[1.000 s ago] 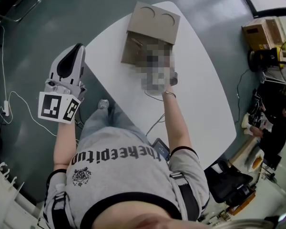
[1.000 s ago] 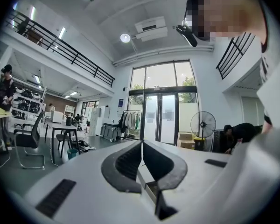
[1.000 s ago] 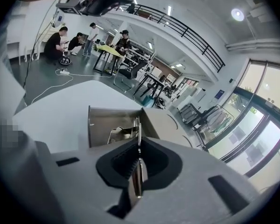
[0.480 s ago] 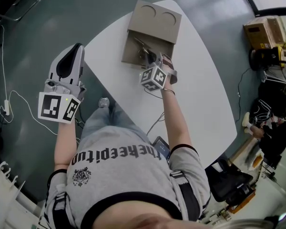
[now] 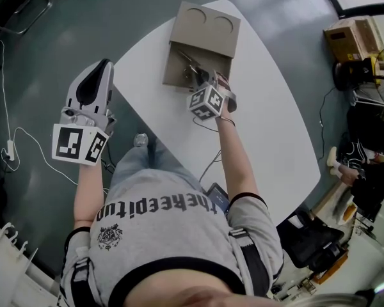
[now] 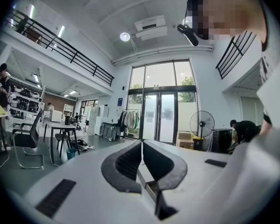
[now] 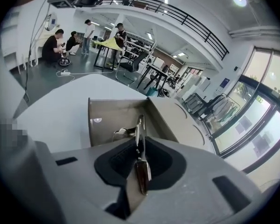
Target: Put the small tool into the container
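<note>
- the right tongs [image 7: 139, 143] are clamped on the small tool [image 7: 141, 164], a thin metal piece that stands on edge between the pads, its tip pointing into the container [image 7: 112, 118].
- from the head view, the right tongs [image 5: 200, 80] sit at the near edge of the container's [image 5: 208, 40] open compartment on the white counter [image 5: 262, 120]. the tool reaches over that opening but is not yet let go.
- against half a second ago, the right tongs have barely shifted. the approach looks finished, and i judge the release is what remains.
- a second ago that gripper lay under a blur patch, so its place then cannot be compared.
- the left tongs [image 6: 141, 146] are closed together on nothing. they are held off the counter's left side over the floor [image 5: 102, 66], the same as in both earlier frames.
</note>
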